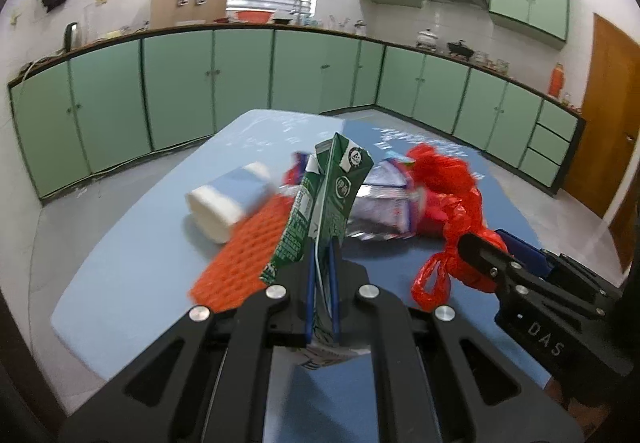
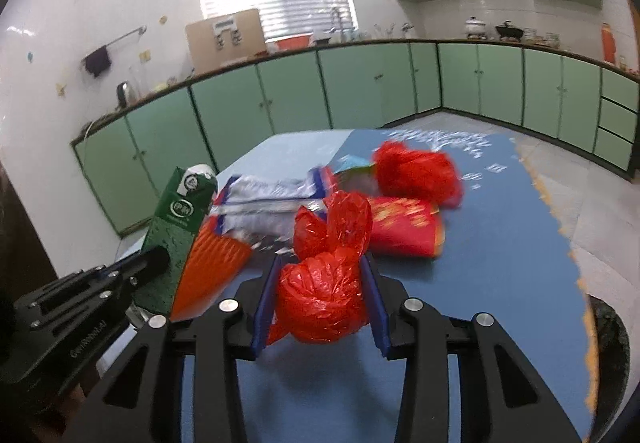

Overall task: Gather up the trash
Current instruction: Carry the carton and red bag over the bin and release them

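**Both grippers grasping trash over the blue surface**

The left gripper (image 1: 322, 283) has its fingers (image 1: 309, 283) clenched on a flattened green milk carton (image 1: 328, 199), which stands upright between the blue pads and is pinched near its lower end. The right gripper (image 2: 320, 303) has its fingers (image 2: 266, 303) closed around a crumpled red plastic bag (image 2: 322, 299), the pads pressing on either side of the bunched plastic.

Taking the carton as the landmark, seen from the left wrist: an orange mesh sleeve (image 1: 248, 247) lies just left of it on the blue surface (image 1: 132, 243), a white roll with a blue wrapper (image 1: 228, 199) sits further left, and a silvery snack wrapper (image 1: 384, 203) lies just right of it. Beyond the wrapper is a second bunch of red plastic (image 1: 436, 171). From the right wrist, a red packet (image 2: 404, 227) lies behind the held bag.
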Demonstrator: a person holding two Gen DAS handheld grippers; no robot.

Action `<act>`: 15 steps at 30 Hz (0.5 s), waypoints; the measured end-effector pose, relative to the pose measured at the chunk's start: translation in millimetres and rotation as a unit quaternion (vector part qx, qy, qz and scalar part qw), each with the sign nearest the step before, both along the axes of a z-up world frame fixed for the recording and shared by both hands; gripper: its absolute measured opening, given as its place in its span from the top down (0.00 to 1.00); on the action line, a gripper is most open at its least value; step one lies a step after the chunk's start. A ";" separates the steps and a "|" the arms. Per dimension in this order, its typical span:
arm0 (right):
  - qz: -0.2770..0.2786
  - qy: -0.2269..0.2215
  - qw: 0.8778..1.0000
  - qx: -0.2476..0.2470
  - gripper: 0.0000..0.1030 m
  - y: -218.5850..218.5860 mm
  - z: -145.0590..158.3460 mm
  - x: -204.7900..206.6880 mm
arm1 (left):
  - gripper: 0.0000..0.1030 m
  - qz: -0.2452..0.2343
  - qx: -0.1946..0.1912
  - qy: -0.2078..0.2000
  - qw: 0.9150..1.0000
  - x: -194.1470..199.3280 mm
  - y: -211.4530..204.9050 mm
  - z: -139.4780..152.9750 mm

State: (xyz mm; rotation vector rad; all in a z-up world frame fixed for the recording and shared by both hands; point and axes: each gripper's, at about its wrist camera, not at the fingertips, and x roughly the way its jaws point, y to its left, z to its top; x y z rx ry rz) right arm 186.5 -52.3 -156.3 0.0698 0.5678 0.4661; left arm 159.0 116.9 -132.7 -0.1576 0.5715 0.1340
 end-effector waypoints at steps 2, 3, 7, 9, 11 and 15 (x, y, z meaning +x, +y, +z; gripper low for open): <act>-0.019 -0.003 1.000 0.003 0.61 -14.8 4.8 0.2 | 0.95 -0.015 -0.002 -0.007 1.000 6.5 -10.8 4.5; -0.031 -0.005 0.999 0.006 0.61 -24.9 7.5 0.2 | 0.95 -0.023 -0.003 -0.010 1.000 10.0 -17.4 7.1; -0.082 -0.015 0.996 0.010 0.61 -68.4 16.4 -1.3 | 0.95 -0.063 -0.005 -0.022 0.998 24.5 -49.8 15.4; -0.109 -0.021 0.994 0.008 0.61 -91.6 19.2 -3.2 | 0.95 -0.084 -0.008 -0.025 0.996 31.2 -67.1 18.1; -0.133 -0.026 0.991 0.005 0.61 -111.5 21.7 -4.7 | 0.95 -0.107 -0.011 -0.026 0.994 38.2 -88.6 20.0; -0.189 -0.033 0.981 -0.001 0.61 -160.2 25.1 -12.6 | 0.95 -0.159 -0.017 -0.024 0.987 48.1 -130.8 21.0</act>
